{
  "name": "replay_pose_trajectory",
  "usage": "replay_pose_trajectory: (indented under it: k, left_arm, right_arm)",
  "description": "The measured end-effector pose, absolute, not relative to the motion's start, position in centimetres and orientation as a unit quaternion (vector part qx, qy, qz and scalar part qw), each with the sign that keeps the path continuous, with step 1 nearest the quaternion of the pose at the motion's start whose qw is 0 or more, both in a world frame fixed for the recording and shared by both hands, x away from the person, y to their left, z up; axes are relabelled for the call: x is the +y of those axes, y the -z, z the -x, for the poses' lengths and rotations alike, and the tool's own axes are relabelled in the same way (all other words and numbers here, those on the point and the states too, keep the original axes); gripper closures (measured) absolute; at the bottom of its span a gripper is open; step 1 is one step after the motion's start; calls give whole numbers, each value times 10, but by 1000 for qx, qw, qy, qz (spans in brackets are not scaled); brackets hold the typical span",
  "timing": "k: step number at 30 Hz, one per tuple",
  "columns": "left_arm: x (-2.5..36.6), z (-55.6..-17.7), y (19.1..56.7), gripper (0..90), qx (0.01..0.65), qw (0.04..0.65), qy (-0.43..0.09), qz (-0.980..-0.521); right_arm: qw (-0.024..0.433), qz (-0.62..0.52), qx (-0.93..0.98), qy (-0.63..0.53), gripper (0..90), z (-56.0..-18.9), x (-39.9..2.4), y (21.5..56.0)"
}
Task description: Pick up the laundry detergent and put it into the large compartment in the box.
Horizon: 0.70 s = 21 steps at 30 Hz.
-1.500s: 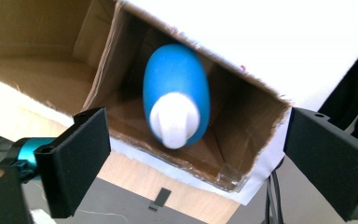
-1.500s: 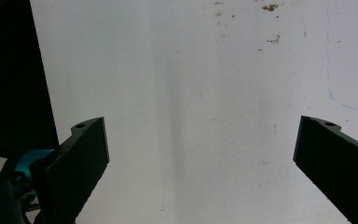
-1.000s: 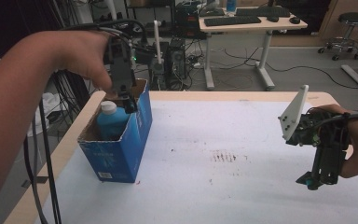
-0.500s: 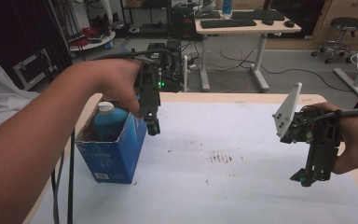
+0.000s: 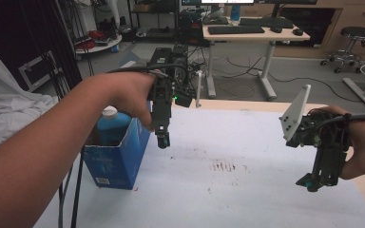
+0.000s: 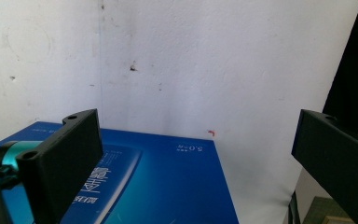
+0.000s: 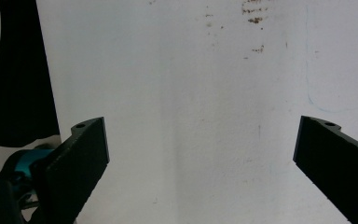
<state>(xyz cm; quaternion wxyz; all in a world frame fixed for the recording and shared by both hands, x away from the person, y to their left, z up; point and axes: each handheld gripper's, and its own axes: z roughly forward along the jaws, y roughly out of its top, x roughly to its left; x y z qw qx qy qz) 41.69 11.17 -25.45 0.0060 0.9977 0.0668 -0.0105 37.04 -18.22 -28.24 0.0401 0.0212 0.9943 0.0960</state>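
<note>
Overhead, left gripper [image 5: 162,140] is hanging just right of the blue box [image 5: 119,159] holding a bottle [image 5: 112,126]; right gripper [image 5: 310,182] is hovering far right. Left gripper view: jaws are spreading wide, empty, above the box. Right gripper view: jaws are gaping over bare table [image 7: 191,93].

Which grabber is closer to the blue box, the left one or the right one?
Left. The left gripper hangs just beside the blue box, at its open top's right edge. The right gripper is far across the table, near the opposite edge.
</note>
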Motion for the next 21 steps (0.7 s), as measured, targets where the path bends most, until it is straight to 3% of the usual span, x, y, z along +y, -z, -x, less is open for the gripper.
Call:
replay_pose_trajectory:
  k: [21]
  left_arm:
    - [99, -412, 258, 17, 54, 13, 22, -998]
  right_arm:
    - [40, -19, 995, -88, 24, -369, -184, 279]
